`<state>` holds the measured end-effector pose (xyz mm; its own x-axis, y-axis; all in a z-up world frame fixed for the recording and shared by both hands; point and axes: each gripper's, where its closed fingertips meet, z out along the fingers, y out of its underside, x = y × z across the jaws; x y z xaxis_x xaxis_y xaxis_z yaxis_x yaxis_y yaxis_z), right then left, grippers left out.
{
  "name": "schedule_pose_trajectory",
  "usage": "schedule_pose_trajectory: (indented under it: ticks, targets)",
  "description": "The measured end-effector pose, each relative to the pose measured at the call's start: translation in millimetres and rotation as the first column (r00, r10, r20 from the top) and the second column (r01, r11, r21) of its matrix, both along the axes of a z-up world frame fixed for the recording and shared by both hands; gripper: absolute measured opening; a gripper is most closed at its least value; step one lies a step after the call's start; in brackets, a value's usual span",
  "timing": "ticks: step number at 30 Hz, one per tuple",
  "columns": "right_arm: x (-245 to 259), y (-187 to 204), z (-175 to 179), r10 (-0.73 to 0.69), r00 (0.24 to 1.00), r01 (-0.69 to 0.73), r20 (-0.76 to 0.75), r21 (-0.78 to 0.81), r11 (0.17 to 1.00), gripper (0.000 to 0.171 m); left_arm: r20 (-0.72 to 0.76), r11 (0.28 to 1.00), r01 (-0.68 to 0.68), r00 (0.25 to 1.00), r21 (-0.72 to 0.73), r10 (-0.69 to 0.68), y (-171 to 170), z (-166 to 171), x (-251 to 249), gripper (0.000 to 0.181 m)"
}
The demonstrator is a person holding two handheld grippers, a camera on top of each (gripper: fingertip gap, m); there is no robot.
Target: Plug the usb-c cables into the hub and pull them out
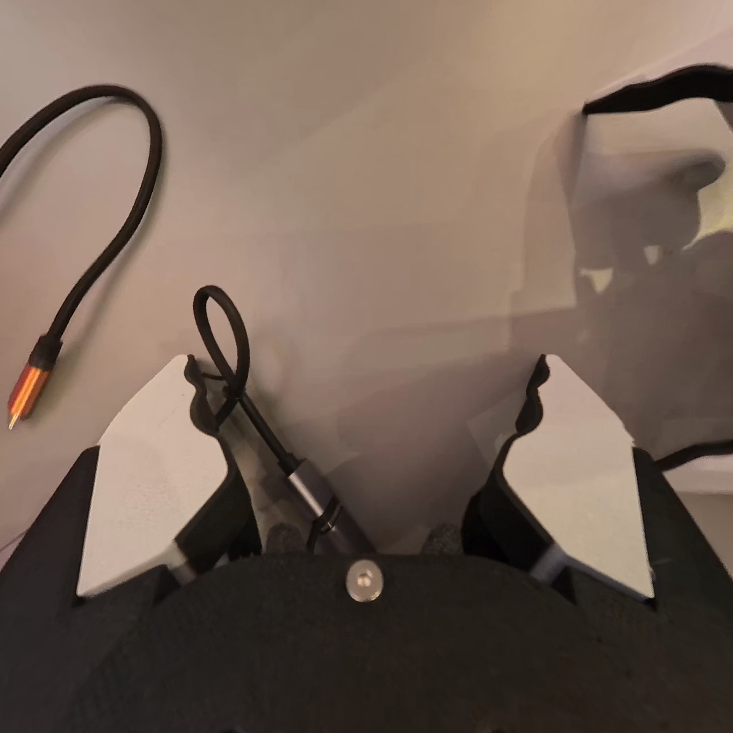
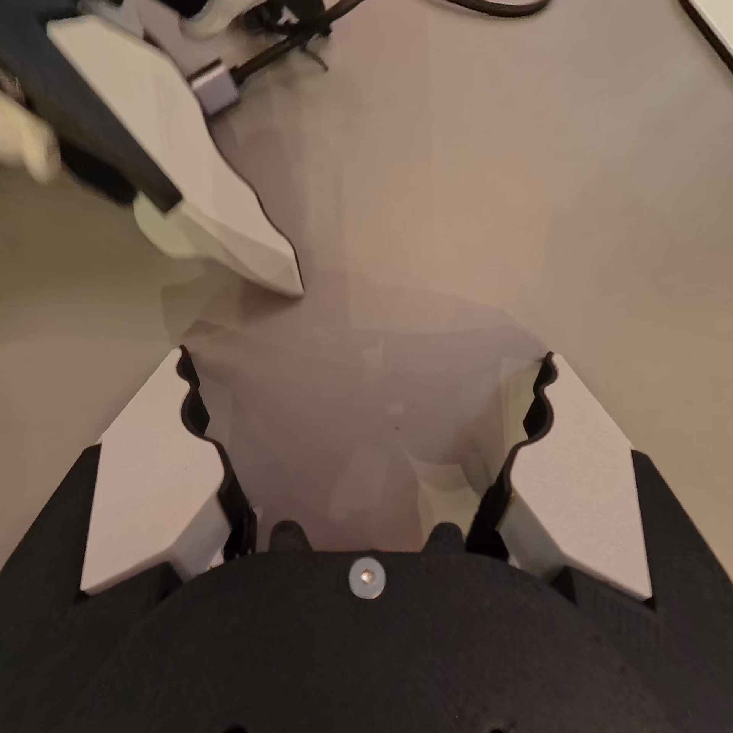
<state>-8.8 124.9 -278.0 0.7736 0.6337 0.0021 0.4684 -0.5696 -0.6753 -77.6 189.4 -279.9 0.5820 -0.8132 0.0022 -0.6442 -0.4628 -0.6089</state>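
Hub (image 1: 313,492) between wide left jaws.

1. Grippers: two. The left gripper (image 1: 367,365) and the right gripper (image 2: 365,357), each with two white fingers set wide apart.
2. Cables: one with an orange plug (image 1: 29,386), far left; its black cord loops away.
3. Hubs: one grey hub (image 1: 313,499), near, by the left gripper's left finger, with a short looped black lead.
4. Tables: one pale table (image 1: 377,198).
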Motion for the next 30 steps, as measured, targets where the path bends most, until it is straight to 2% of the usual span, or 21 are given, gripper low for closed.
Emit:
schedule_pose_trajectory:
  ticks: [4,6,7,9,10,16,19,20,21,23,24,26,29,30]
  targets:
    - [-4,2,-1,-0.056,0.998,0.056,0.012,-0.008,0.998,0.159,0.007,1.0,-0.001,1.0,0.005,0.001,-3,1,1,0.141]
    - [-4,2,-1,-0.05,0.998,0.05,0.025,-0.025,0.998,0.159,0.022,1.0,0.008,1.0,0.012,-0.008,-2,3,-2,0.13]
    - [-4,3,-1,-0.046,0.999,0.047,0.026,-0.027,0.999,0.159,0.032,0.999,0.033,0.999,0.019,-0.034,-3,6,-3,0.116]
    - [-5,1,-1,-0.042,0.999,0.043,0.03,-0.031,0.999,0.159,0.084,0.998,0.064,0.994,0.028,-0.066,-4,12,-8,0.056]
    - [-6,0,-1,-0.039,0.999,0.04,0.03,-0.03,0.999,0.159,0.129,0.993,0.115,0.985,-0.017,-0.112,-12,14,-5,0.039]
    - [-9,-4,-1,-0.012,0.999,0.013,0.037,-0.04,0.999,0.159,0.222,0.963,0.238,0.953,-0.126,-0.206,-28,17,-3,0.034]
    - [-11,-5,0,0.021,0.999,-0.019,0.03,-0.046,0.999,0.154,0.243,0.934,0.251,0.951,-0.253,-0.19,-35,19,-3,0.035]
    - [-15,-5,4,0.034,0.999,-0.034,-0.004,-0.044,0.998,0.147,0.246,0.926,0.266,0.948,-0.266,-0.202,-37,20,-3,0.038]
    - [-18,-6,10,0.051,0.998,-0.053,-0.041,-0.043,0.998,0.132,0.263,0.913,0.297,0.938,-0.28,-0.224,-41,22,-2,0.041]
    - [-21,-3,25,0.057,0.995,-0.058,-0.084,-0.008,0.998,0.125,0.306,0.886,0.336,0.921,-0.318,-0.24,-48,22,0,0.033]
    - [-23,-2,34,0.069,0.993,-0.067,-0.099,0.023,0.998,0.113,0.314,0.88,0.348,0.916,-0.322,-0.248,-50,22,0,0.023]
    - [-32,-2,52,0.118,0.986,-0.109,-0.118,0.075,0.991,0.08,0.383,0.909,0.354,0.888,-0.219,-0.253,-42,39,1,0.022]
    - [-55,-6,81,0.177,0.954,-0.15,-0.241,0.129,0.98,0.023,0.49,0.919,0.384,0.82,-0.087,-0.296,-42,72,2,0.021]
    - [-60,-4,89,0.179,0.947,-0.142,-0.266,0.152,0.978,0.017,0.528,0.917,0.398,0.784,-0.021,-0.327,-44,86,3,0.021]
